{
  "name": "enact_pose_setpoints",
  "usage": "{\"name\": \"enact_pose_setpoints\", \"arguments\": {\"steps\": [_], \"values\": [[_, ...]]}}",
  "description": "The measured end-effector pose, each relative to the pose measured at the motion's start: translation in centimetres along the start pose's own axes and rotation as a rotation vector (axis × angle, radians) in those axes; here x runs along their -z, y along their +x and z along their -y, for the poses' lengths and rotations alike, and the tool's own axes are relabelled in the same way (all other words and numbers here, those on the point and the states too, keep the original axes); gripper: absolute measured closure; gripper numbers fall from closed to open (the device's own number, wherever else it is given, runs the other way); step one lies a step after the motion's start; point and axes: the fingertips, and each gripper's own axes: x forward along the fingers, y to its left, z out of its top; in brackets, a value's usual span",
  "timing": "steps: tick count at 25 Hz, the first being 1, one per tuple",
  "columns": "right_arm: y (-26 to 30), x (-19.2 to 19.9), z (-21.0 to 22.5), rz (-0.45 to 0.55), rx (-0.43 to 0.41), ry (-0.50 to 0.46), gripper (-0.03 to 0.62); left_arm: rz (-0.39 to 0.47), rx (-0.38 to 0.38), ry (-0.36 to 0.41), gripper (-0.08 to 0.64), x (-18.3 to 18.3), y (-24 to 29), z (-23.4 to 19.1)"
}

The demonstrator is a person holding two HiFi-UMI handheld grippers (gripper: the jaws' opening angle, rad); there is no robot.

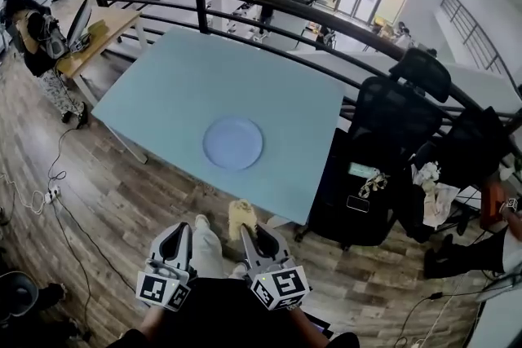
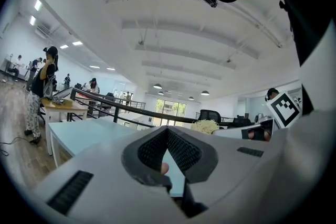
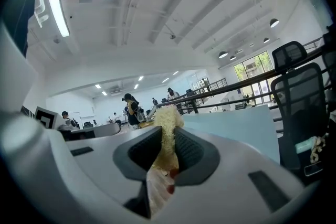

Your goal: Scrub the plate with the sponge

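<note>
Plate [image 1: 233, 143] flat on desk [image 1: 155, 85], looks unscrubbed | right claw [image 1: 253, 234] clamped on sponge [image 1: 242, 216], well short of plate | left claw [image 1: 181, 234] pinched together, empty, equally short of plate | scrubbing all left

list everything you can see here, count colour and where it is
round pale blue plate: one, pale blue, on the table, towards its near edge
light blue table: one, light blue, ahead of the person
yellow fibrous sponge: one, yellow, held low, short of the table's near edge
black mesh office chairs: at least two, black, right of the table
black metal railing: one, black, behind the table
tan wooden desk: one, tan, far left
bystander: one, dark top, by the desk
left gripper: one, white and black, fingers together, empty
right gripper: one, white and black, shut on the sponge
</note>
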Motion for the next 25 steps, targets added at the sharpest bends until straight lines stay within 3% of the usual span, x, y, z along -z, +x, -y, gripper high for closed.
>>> {"name": "enact_pose_setpoints", "arguments": {"steps": [13, 25], "values": [[4.3, -0.1, 2.6, -0.012, 0.090, 0.024, 0.520, -0.033, 0.071, -0.045, 0.561, 0.3, 5.8, -3.7], [9.6, -1.8, 5.2, -0.002, 0.183, 0.045, 0.520, -0.074, 0.163, -0.042, 0.561, -0.4, 12.6, -7.4]]}}
